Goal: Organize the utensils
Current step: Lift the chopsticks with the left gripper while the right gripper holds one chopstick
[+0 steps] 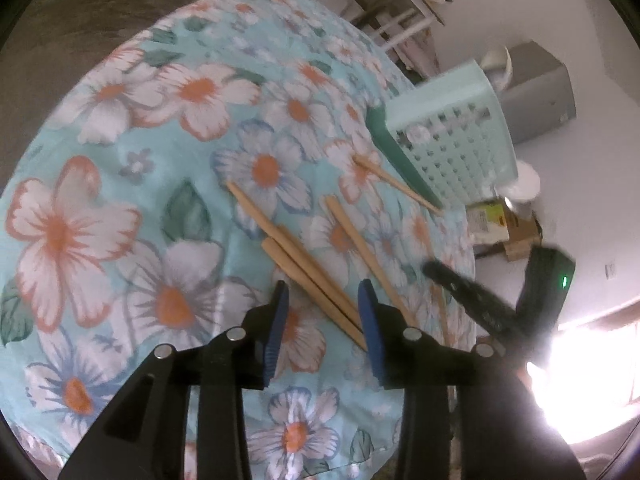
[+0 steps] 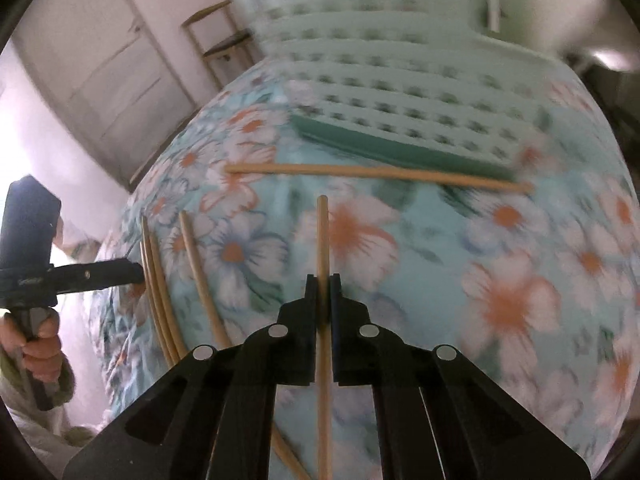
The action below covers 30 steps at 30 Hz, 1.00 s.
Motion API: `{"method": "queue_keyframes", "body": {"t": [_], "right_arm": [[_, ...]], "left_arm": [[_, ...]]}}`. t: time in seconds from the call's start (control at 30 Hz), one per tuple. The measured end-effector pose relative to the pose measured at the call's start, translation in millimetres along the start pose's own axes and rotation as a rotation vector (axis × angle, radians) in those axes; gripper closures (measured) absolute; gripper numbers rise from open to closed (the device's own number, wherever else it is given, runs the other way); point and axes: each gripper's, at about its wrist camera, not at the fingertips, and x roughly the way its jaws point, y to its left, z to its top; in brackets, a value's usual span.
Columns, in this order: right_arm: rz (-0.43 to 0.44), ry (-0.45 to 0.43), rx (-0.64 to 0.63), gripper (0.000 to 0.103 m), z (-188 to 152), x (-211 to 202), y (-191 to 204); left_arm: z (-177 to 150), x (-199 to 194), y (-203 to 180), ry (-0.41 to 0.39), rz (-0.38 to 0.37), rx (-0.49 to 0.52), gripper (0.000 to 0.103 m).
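Five wooden chopsticks [image 2: 322, 240], one mint basket [image 1: 452, 136], one green tray [image 1: 400, 156]

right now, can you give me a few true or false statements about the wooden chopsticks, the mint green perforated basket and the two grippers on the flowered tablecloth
1. The right gripper is shut on a wooden chopstick. True.
2. The left gripper is clamped on a pair of chopsticks. False: its blue pads stand apart, and two chopsticks lie between them untouched.
3. The mint green perforated basket stands at the far side of the flowered tablecloth. True.
4. All chopsticks are already in the basket. False: several lie loose on the cloth.
5. One long chopstick lies crosswise just in front of the basket. True.
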Motion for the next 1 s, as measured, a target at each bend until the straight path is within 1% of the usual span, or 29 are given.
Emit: {"method": "queue_keyframes", "body": {"t": [0.07,0.1,0.2,0.23,0.27,0.3,0.33,0.37,0.47,0.53,0.6,0.73,0.8,0.83,0.87,0.93,1.0], "right_arm": [[0.002,0.002,0.049,0.099,-8.0,-7.5,-14.9],[0.005,0.002,0.064,0.099,-11.6,-9.6,-19.0],[0.032,0.008,0.114,0.099,-20.9,-14.3,-30.9],[0.038,0.010,0.122,0.099,-22.5,-14.9,-32.3],[0.047,0.013,0.133,0.099,-24.5,-14.5,-34.2],[0.055,0.015,0.144,0.099,-25.9,-14.2,-35.8],[0.068,0.015,0.158,0.099,-26.9,-13.8,-37.6],[0.076,0.015,0.167,0.099,-27.4,-15.2,-39.3],[0.099,0.014,0.192,0.099,-28.6,-18.6,-45.4],[0.109,0.018,0.203,0.099,-29.3,-19.2,-49.0],[0.123,0.024,0.213,0.099,-29.3,-17.6,-50.6],[0.141,0.034,0.215,0.095,-25.3,-15.0,-50.2],[0.142,0.040,0.212,0.092,-21.7,-14.1,-48.8],[0.144,0.042,0.209,0.090,-20.6,-13.7,-48.4],[0.143,0.043,0.206,0.088,-18.6,-13.4,-47.3],[0.138,0.043,0.198,0.085,-15.6,-12.5,-45.5],[0.129,0.042,0.187,0.084,-11.9,-10.8,-43.4]], "left_arm": [[3.1,-1.4,6.5,-0.018,-0.004,-0.046,0.069],[5.3,-1.6,12.7,-0.025,-0.015,-0.088,0.069],[9.2,-2.9,24.7,-0.037,-0.042,-0.162,0.071],[10.2,-2.6,27.1,-0.046,-0.041,-0.179,0.074],[10.4,-2.3,28.1,-0.051,-0.036,-0.185,0.080],[10.3,-1.8,29.3,-0.053,-0.026,-0.192,0.084],[9.9,-1.5,30.6,-0.052,-0.022,-0.199,0.091],[8.9,-1.8,30.9,-0.050,-0.026,-0.203,0.093],[4.6,-7.3,27.5,-0.047,-0.025,-0.184,0.094],[2.4,-11.9,25.7,-0.052,-0.005,-0.167,0.094],[-1.3,-13.5,27.4,-0.050,0.014,-0.171,0.094],[-6.2,-11.2,29.5,-0.020,-0.001,-0.190,0.093],[-7.5,-11.5,29.3,-0.006,-0.021,-0.209,0.090],[-8.2,-12.3,28.2,-0.001,-0.032,-0.208,0.084],[-9.4,-13.5,26.6,0.002,-0.038,-0.202,0.082],[-12.4,-14.8,21.8,0.010,-0.039,-0.190,0.081],[-16.1,-12.5,18.3,0.026,-0.033,-0.184,0.081]]}}
